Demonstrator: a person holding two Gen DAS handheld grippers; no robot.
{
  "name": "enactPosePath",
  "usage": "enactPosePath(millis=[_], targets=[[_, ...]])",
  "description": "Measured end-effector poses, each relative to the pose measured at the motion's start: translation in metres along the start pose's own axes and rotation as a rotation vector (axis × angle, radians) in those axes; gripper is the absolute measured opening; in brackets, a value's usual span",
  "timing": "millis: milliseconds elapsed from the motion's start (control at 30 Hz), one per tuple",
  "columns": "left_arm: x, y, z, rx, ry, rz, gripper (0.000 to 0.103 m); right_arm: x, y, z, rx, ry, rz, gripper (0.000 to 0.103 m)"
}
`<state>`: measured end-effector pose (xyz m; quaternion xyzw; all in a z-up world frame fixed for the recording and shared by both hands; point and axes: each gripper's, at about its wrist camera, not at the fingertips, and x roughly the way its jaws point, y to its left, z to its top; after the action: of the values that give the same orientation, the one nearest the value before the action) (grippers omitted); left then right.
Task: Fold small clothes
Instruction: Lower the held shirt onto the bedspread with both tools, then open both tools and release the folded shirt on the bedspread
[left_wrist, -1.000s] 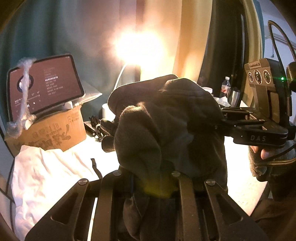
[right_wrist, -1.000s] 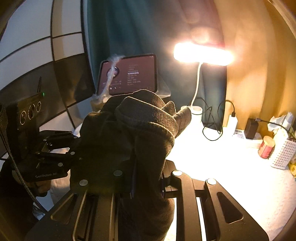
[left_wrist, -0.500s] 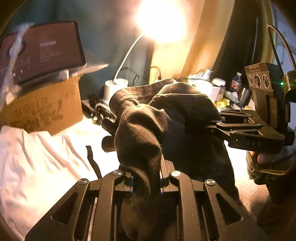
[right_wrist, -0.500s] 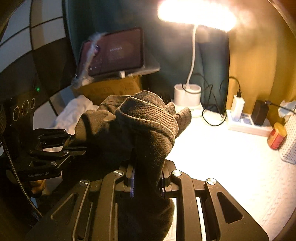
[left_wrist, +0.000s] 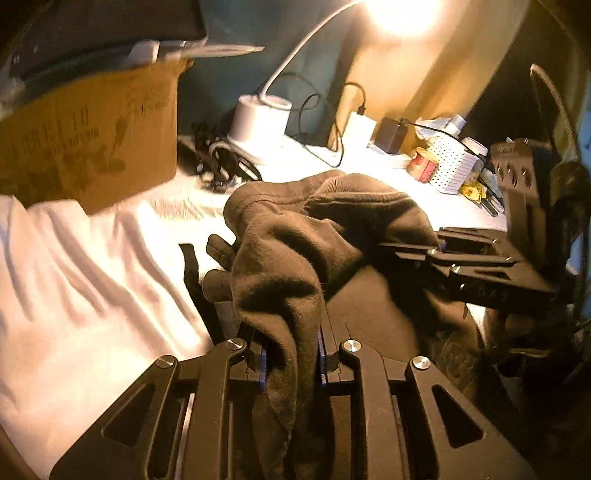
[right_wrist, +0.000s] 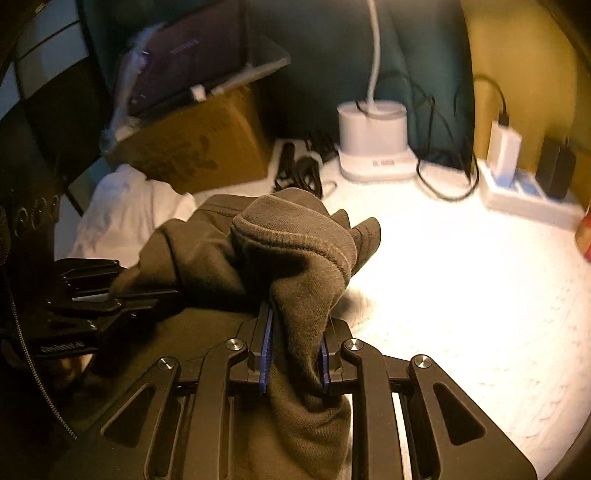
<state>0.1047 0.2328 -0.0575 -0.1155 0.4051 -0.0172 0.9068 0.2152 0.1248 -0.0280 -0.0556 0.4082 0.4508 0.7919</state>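
Left wrist view: two grippers, left gripper (left_wrist: 291, 363) and right gripper (right_wrist: 293, 360), each clamp one dark garment (left_wrist: 332, 236).

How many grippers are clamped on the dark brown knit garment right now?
2. The left gripper pinches a bunched fold of the dark brown knit garment near its own camera; the right gripper clamps another fold beside it. More fabric is hidden below both.

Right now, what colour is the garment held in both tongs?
Dark brown-grey, plain, with a ribbed cuff; the garment shows best in the right wrist view.
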Motion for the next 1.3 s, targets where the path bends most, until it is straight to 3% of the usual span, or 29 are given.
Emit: enactPosePath(millis=[233, 467, 567, 633, 967, 1100, 1300], targets=[[0.007, 0.01, 0.006, -0.054, 0.032, -0.013, 0.022, 0.012, -0.033, -0.003, 0.127, 0.028, 0.015, 0.024], [0.017, 0.017, 0.023, -0.025, 0.033, 0.095, 0.023, 0.005, -0.054, 0.001, 0.173, 0.009, -0.044, 0.025], [0.025, 0.03, 0.027, -0.06, 0.058, 0.105, 0.027, 0.003, -0.066, 0.0, 0.19, -0.008, -0.078, 0.038], [0.025, 0.031, 0.028, -0.056, 0.053, 0.109, 0.027, 0.003, -0.072, -0.002, 0.199, -0.005, -0.091, 0.038], [0.025, 0.029, 0.032, -0.027, 0.034, 0.156, 0.027, 0.0, -0.07, 0.0, 0.187, -0.02, -0.105, 0.04], [0.021, 0.025, 0.032, -0.011, 0.028, 0.184, 0.027, 0.0, -0.07, -0.002, 0.189, -0.018, -0.136, 0.05], [0.002, 0.024, 0.029, -0.013, -0.015, 0.198, 0.027, -0.001, -0.069, -0.001, 0.187, -0.015, -0.157, 0.052]])
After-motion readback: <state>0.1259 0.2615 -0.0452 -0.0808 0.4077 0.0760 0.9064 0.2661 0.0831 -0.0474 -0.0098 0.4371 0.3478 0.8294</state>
